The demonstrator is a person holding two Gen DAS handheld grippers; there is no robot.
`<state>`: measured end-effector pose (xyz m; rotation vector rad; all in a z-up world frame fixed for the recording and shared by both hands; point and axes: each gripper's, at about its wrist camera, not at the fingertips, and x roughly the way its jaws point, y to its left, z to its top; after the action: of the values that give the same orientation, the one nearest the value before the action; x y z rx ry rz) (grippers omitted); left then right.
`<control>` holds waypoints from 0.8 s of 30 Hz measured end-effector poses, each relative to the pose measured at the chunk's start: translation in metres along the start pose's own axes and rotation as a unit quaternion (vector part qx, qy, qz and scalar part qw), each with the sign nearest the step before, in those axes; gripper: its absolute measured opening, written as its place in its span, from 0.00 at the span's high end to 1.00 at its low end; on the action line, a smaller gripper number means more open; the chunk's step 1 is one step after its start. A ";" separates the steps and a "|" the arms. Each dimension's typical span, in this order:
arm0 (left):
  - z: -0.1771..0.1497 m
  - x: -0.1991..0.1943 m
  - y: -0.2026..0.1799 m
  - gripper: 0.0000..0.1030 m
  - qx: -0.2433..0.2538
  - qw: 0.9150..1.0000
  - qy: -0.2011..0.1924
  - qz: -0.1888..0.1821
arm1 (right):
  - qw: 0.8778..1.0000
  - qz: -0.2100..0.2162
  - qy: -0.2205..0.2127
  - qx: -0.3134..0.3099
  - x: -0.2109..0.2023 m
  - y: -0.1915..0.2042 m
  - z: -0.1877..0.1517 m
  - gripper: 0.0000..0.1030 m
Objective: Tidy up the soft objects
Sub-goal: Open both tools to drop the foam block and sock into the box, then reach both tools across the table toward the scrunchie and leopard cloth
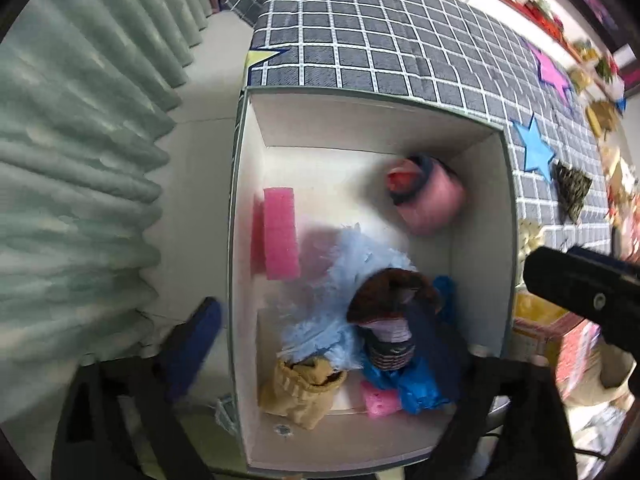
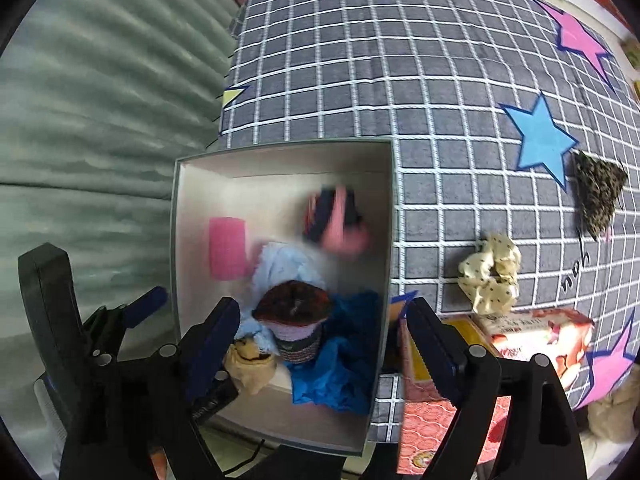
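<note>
A white open box [image 1: 372, 120] [image 2: 280, 160] stands at the near left edge of the checked table. It holds a pink sponge [image 1: 280, 236] [image 2: 227, 248], a fluffy light-blue cloth [image 1: 340, 280], a brown and striped rolled sock [image 1: 392, 312] [image 2: 296, 324], a tan sock [image 1: 304, 392], blue plastic [image 2: 340, 360] and a pink rolled bundle [image 1: 430, 198], blurred in the right wrist view [image 2: 340, 224]. My right gripper [image 2: 320, 344] is open and empty above the box's near part. My left gripper [image 1: 332, 344] is open and empty over the box's left wall. A cream dotted scrunchie [image 2: 490, 274] and a dark patterned triangle cloth [image 2: 598, 192] lie on the table right of the box.
The grey checked tablecloth [image 2: 400, 60] has blue and pink star patches. A green curtain [image 1: 80, 160] hangs at the left. Red and yellow packets [image 2: 532, 336] lie at the table's near right. The right gripper's black body [image 1: 580, 292] shows in the left wrist view.
</note>
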<state>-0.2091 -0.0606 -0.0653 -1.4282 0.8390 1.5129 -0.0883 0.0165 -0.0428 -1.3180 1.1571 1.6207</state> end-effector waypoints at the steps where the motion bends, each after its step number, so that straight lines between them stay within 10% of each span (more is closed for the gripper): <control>1: 0.000 -0.002 0.001 0.00 -0.008 1.000 -0.003 -0.013 | 1.000 0.002 -0.003 0.003 -0.001 -0.002 0.000 0.16; 4: 0.003 -0.010 0.001 0.00 -0.017 0.999 -0.010 -0.034 | 1.000 0.013 -0.017 -0.005 -0.007 -0.002 -0.001 0.00; 24: -0.007 -0.030 -0.022 0.00 0.001 1.000 -0.018 -0.022 | 0.998 0.030 -0.036 -0.030 -0.031 -0.004 -0.022 0.00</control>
<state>-0.1870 -0.0626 -0.0341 -1.4054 0.7830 1.4996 -0.0715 -0.0033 -0.0145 -1.2630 1.1221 1.7446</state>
